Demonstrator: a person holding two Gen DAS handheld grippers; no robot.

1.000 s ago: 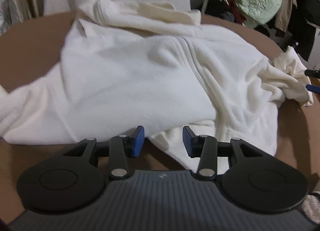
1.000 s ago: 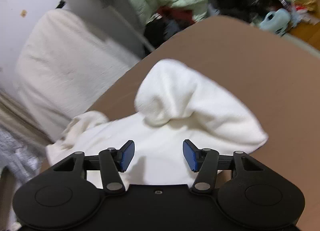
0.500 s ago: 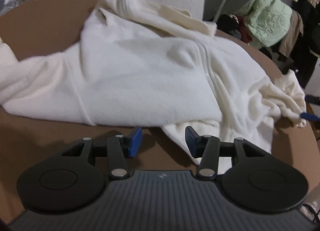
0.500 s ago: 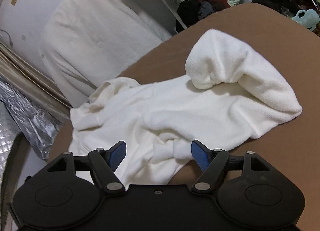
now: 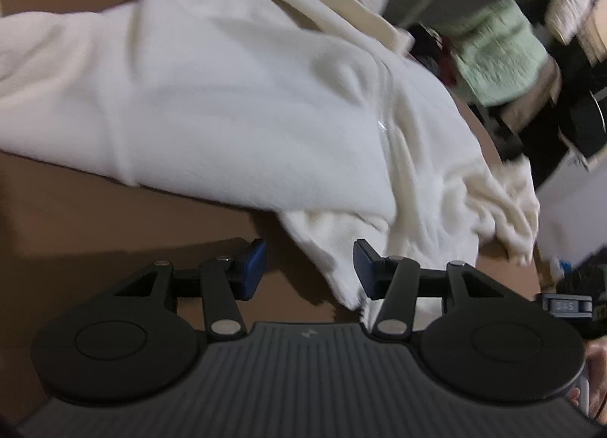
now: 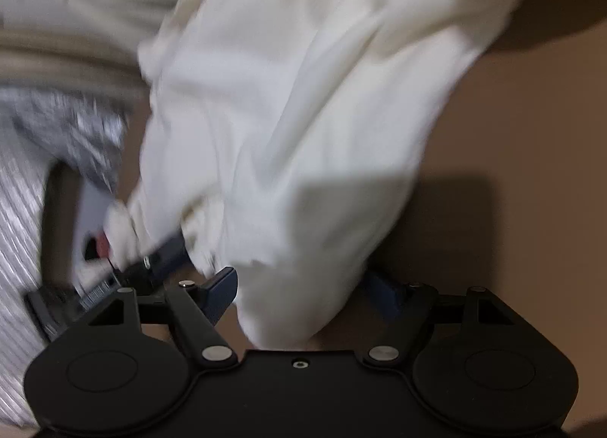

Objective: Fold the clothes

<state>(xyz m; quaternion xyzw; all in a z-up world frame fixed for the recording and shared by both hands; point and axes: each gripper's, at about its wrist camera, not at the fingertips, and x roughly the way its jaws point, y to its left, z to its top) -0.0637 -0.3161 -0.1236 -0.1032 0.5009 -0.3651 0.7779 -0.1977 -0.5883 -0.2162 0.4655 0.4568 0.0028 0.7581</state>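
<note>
Brown surface (image 5: pixel 95 210) carries everything. On it a cream fleece (image 5: pixel 235 96) w/ a front zip lies spread but rumpled, body across the middle, one sleeve running toward the left edge, the other bunched at the right edge. Not folded: hem & sleeves are loose, no crisp edges anywhere.

Left claw (image 5: pixel 309 269) sits low at the near edge, jaws apart, nothing between the pads; a hem corner of the fleece lies just beside its right finger. Right claw (image 6: pixel 299 294), seen from its own cam, has jaws wide apart w/ a thick lobe of fleece hanging down between them; fabric hides part of the right finger, and the pads don't look closed on it. The frame is heavily blurred, so contact can't be settled. The left claw shows in that view too, at the left, against the fabric.

Judgement: the step in hand is getting a grip on the fleece at two points, near hem on the left and bunched sleeve side on the right, to flatten or fold it. Next move needs each claw to close on a single fabric edge, not a wad, then both to lift & carry evenly so the zip line stays straight.

Beyond the far edge: a pale green garment (image 5: pixel 497 58), blurred.
</note>
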